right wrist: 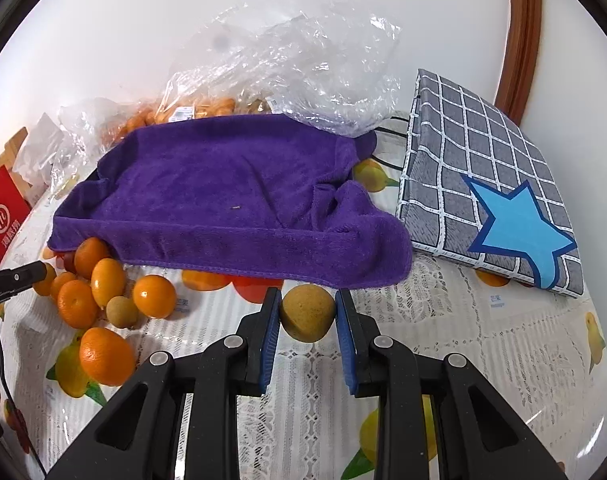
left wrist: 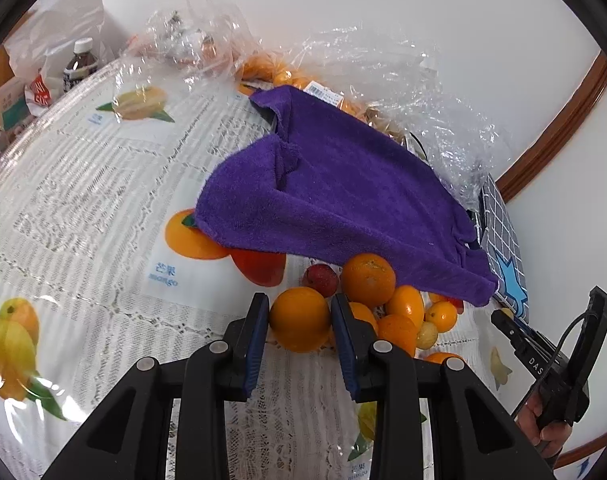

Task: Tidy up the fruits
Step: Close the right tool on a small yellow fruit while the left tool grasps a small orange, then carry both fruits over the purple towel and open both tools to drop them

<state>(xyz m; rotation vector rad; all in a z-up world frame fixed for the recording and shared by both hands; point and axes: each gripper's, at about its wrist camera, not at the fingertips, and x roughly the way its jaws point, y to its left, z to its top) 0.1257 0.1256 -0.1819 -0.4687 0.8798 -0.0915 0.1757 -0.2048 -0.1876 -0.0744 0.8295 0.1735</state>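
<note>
Two grippers each grip one fruit over the counter [right wrist: 443, 320], which wears a white lace-patterned cloth printed with fruit pictures under clear plastic. The left gripper [left wrist: 299, 320] has its blue-padded fingers [left wrist: 257, 336] pressed against both sides of a round orange [left wrist: 299, 319], which sits between the tips at the near edge of the fruit pile. No earlier picture shows how the grip came about, only that the pads touch the peel now. The right gripper [right wrist: 308, 314] has its fingers [right wrist: 269, 332] clamped on a dull yellow-brown round fruit [right wrist: 308, 313], held between the tips just in front of the hanging edge of the purple terry towel [right wrist: 231, 196].

The purple towel lies draped over a tray-like shape whose body is hidden. At its left corner in the right wrist view lies the loose pile of fruit [right wrist: 103, 292]: about seven orange citrus, round and oval, can be counted there, plus one small tan fruit [right wrist: 121, 311]. The left wrist view adds one dark red plum-like fruit [left wrist: 320, 279] beside the pile. Behind the towel stand crumpled clear plastic bags [right wrist: 303, 64], at least two, with more small oranges inside, too many and too hidden to count. One grey checked flat bag with a blue star [right wrist: 499, 204] lies to the right of the towel.
</note>
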